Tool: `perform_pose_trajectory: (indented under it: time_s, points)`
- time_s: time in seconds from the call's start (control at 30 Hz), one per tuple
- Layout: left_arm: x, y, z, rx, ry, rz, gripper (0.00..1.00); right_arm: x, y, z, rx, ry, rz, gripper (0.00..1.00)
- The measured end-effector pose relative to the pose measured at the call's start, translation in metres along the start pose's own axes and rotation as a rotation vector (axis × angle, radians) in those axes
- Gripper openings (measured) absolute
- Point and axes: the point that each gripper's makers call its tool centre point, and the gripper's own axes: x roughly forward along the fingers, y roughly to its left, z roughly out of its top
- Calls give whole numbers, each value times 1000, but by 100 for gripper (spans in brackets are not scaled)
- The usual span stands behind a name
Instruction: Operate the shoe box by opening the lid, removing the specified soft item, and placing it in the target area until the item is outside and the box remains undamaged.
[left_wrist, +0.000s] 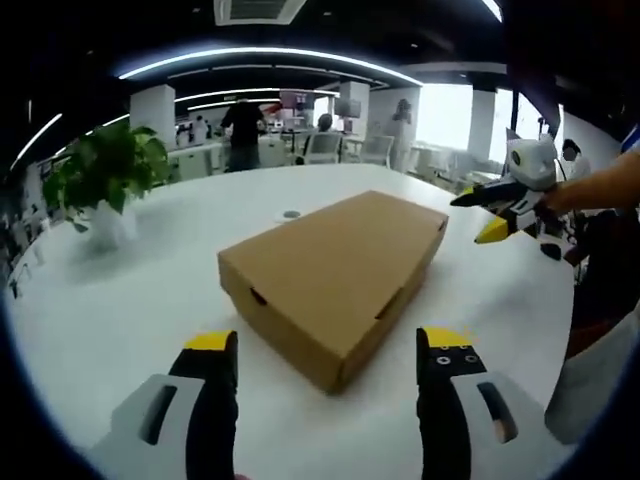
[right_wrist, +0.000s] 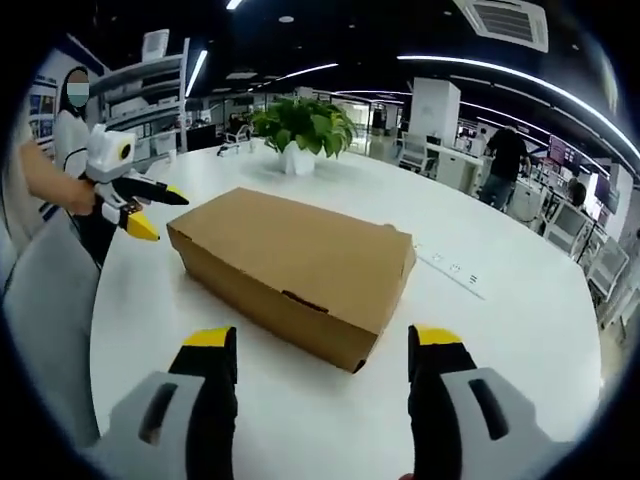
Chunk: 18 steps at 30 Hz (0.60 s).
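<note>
Resting flat on the white table (left_wrist: 120, 300), the brown cardboard shoe box (left_wrist: 335, 268) has its lid closed and sits near the table's middle, well apart from the potted plant (left_wrist: 105, 185) by the far edge. The left gripper (left_wrist: 327, 360) hovers just short of the box's near corner with jaws spread wide and empty. The right gripper (right_wrist: 322, 352) faces the box from the opposite side, jaws likewise wide apart, gripping nothing.

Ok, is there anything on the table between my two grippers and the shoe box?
Nothing visible. Bare white table lies between the open left gripper and the closed shoe box, and likewise ahead of the open right gripper. The potted plant sits beyond the box.
</note>
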Motion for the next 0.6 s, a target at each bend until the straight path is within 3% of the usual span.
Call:
perform_pose_trajectory:
  time_s: [0.6]
  points:
    - [24, -7, -5, -21, 30, 54, 66, 37, -13, -5, 3, 43, 46, 54]
